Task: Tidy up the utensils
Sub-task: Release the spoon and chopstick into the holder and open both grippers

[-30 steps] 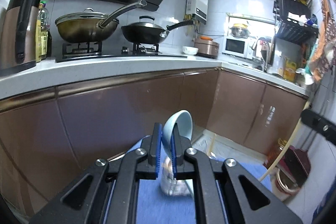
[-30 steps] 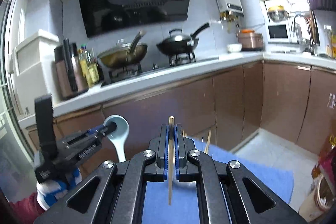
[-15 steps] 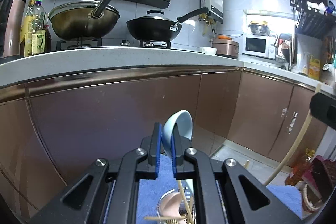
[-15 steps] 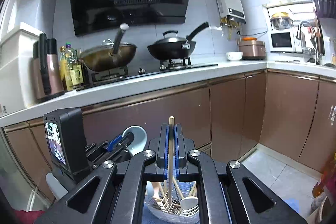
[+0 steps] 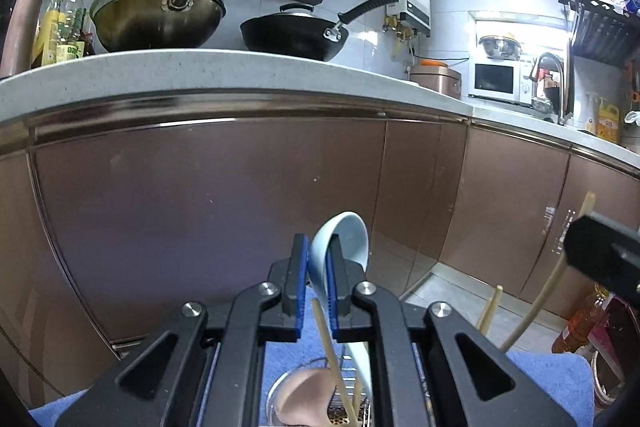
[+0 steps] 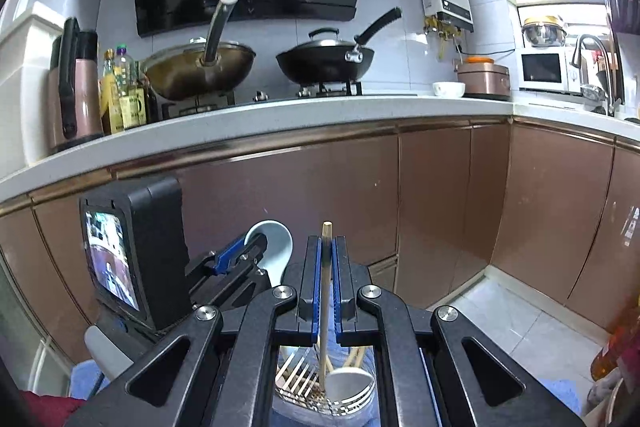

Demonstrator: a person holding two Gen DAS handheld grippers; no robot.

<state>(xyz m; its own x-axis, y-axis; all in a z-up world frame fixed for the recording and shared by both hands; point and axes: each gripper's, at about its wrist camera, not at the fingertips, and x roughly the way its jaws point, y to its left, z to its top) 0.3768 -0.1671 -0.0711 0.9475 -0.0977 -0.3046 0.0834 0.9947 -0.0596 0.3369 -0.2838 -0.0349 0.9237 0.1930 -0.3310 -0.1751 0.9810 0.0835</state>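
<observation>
My left gripper (image 5: 317, 255) is shut on a pale blue ceramic spoon (image 5: 346, 239), bowl end up, handle running down toward a metal utensil holder (image 5: 304, 399) on a blue cloth. My right gripper (image 6: 327, 259) is shut on a wooden chopstick (image 6: 326, 291) held upright, its lower end inside the wire utensil holder (image 6: 324, 387), which has several chopsticks and a metal spoon (image 6: 348, 385) in it. In the right wrist view the left gripper (image 6: 244, 255) with the spoon (image 6: 272, 247) sits just to the left. In the left wrist view the right gripper's body (image 5: 604, 255) and its chopstick (image 5: 552, 283) are at the right.
Brown cabinet fronts (image 5: 200, 207) stand close ahead under a white counter (image 5: 200, 71) with two woks. A blue cloth (image 5: 552, 379) covers the surface below. Tiled floor (image 6: 520, 319) and a bottle (image 5: 580, 323) lie to the right.
Both grippers have sunk and moved toward the cabinets. The utensil holder has come up under them, and the chopstick's lower end now sits inside it.
</observation>
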